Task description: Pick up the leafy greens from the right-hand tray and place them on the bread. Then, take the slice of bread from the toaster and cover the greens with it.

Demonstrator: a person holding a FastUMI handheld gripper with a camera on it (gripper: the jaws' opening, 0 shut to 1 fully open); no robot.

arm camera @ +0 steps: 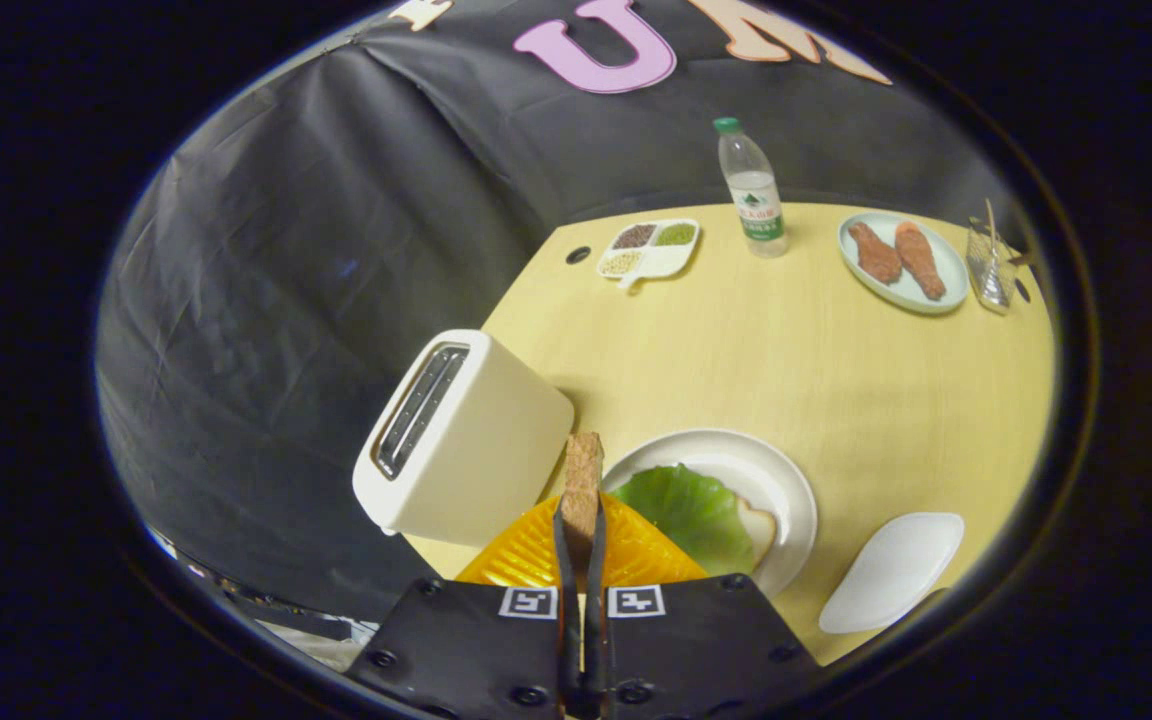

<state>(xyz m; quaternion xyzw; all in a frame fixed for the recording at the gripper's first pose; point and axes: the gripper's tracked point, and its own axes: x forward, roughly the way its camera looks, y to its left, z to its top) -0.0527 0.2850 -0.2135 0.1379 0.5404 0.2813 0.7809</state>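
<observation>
A white toaster (461,440) stands at the left edge of the pale wooden table (806,370), tilted in this view, its two dark slots facing up and holding nothing visible. Just right of it, and close below, an orange ridged plate (526,555) lies directly ahead of the gripper (581,545). The gripper's two fingers are pressed close together, pinching a slice of bread (583,480) edge-on; the slice stands upright between them, its brown crust rising past the fingertips, above the orange plate and beside the toaster's near corner.

Right of the held slice sits a round white plate (786,480). On it lie the leafy greens (691,510), spread flat over another slice of bread (758,527), of which only a pale corner peeks out at the greens' right side. Further right, near the table's edge, rests an empty white oblong tray (891,570).

Along the far side of the table, a small white divided dish (648,250) holds dark, green and pale grains in separate compartments. Right of it stands an upright plastic bottle (753,190) with a green cap. Beyond that, an oval plate (901,262) carries two reddish-brown pieces of food lying side by side, and a clear glass (988,265) with a thin stick in it stands just beside that plate, at the table's far right corner.
</observation>
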